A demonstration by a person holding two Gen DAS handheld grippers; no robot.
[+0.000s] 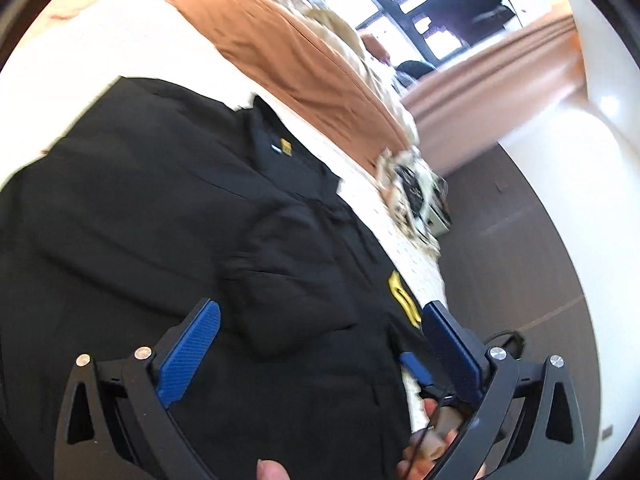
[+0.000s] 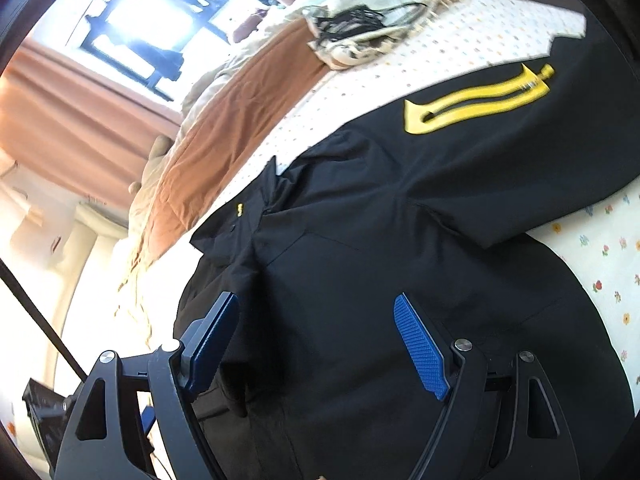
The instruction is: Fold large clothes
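A large black jacket [image 1: 168,216] with yellow marks lies spread on a bed with a flowered white sheet [image 2: 600,264]. One sleeve is folded across the body, and its cuff [image 1: 288,280] lies just ahead of my left gripper [image 1: 320,316]. That gripper hovers over the jacket with its blue pads [image 1: 192,344] wide apart and nothing pinched between them. My right gripper [image 2: 316,316] stands open above the jacket's body [image 2: 360,264], near the collar [image 2: 256,216]. A yellow emblem [image 2: 472,100] shows on the far sleeve. Part of the right gripper's blue finger [image 1: 416,366] appears in the left wrist view.
An orange-brown blanket [image 1: 288,52] and pale bedding run along the far side of the bed. A heap of cloth with black cables [image 2: 360,24] sits near the bed's corner. A hand [image 1: 432,444] grips a handle at the lower edge. A window with curtains [image 2: 80,112] is behind.
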